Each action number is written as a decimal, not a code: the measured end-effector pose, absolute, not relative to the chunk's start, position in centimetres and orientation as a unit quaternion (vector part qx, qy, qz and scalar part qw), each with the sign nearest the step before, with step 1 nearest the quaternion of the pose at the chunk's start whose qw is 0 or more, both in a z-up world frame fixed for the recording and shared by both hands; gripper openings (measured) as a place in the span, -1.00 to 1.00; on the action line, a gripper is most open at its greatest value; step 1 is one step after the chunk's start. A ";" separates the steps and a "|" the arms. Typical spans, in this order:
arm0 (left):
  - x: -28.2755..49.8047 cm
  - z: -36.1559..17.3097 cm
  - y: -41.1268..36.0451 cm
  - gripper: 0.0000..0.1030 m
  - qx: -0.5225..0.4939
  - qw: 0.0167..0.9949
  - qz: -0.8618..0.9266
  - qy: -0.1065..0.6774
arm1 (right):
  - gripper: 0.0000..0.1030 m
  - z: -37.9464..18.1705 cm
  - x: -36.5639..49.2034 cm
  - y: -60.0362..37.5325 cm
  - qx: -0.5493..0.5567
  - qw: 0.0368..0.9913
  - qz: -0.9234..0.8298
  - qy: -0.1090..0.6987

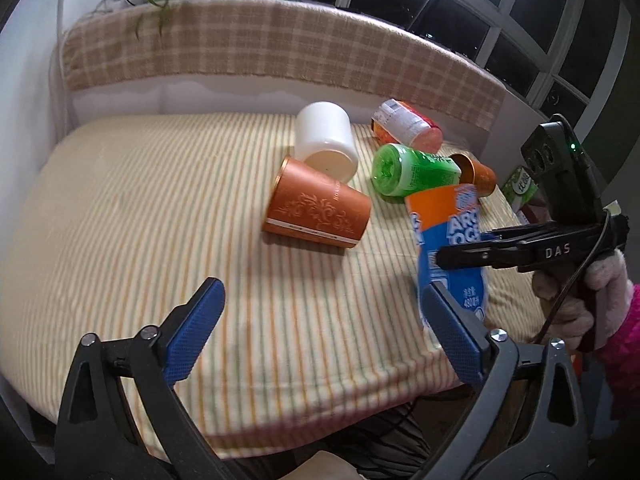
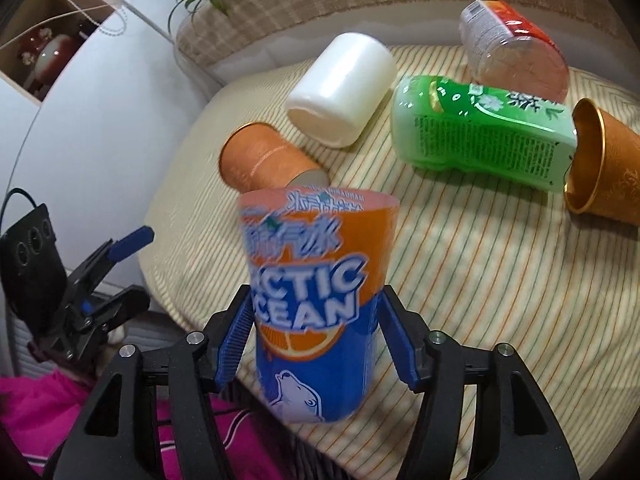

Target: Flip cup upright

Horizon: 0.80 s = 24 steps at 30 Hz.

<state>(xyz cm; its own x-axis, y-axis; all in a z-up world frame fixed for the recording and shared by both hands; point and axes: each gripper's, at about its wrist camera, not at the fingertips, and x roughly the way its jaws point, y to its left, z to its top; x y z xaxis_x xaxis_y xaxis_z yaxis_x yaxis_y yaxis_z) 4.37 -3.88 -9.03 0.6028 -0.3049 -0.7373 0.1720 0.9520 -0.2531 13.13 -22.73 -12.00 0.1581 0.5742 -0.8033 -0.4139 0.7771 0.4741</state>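
Meanwhile, the right gripper (image 2: 316, 340) pinched the orange-and-blue printed paper cup (image 2: 316, 308) near the striped cushion's (image 2: 480, 280) front edge, mouth up (slightly tilted). At its 12 o'clock lay a copper-orange embossed cup (image 2: 260, 160) on its side. The left gripper (image 1: 320, 332) hung spread wide over bare cushion.

Four cups (image 2: 316, 312), two bottles (image 2: 480, 132)
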 end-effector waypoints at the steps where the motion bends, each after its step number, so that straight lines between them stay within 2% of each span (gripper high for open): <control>1: 4.7 -9.2 -4.0 0.90 -0.083 0.888 -0.137 0.430 | 0.21 -12.1 13.2 -22.6 0.072 0.760 0.323 0.559; 5: 5.6 -9.6 -4.8 0.76 -0.101 0.875 -0.156 0.446 | 0.30 -12.4 12.5 -23.6 0.074 0.776 0.308 0.545; 8: 6.3 -9.7 -5.5 0.76 -0.115 0.868 -0.170 0.453 | 0.35 -12.2 11.8 -24.6 0.080 0.789 0.301 0.530; 16: 8.8 -10.3 -6.9 0.76 -0.203 0.824 -0.194 0.492 | 0.36 -10.8 7.6 -29.5 0.122 0.830 0.262 0.477; 24: 11.9 -11.8 -9.6 0.76 -0.261 0.787 -0.194 0.524 | 0.36 -11.0 4.4 -33.1 0.146 0.850 0.217 0.458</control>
<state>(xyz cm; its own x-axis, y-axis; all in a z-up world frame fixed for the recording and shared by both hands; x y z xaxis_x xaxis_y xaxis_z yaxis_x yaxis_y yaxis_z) 11.94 -9.56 -11.80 0.3756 -0.5791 -0.7236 0.0325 0.7885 -0.6142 4.36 -33.07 -11.01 0.4865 0.5033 -0.7142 -0.2358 0.8627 0.4473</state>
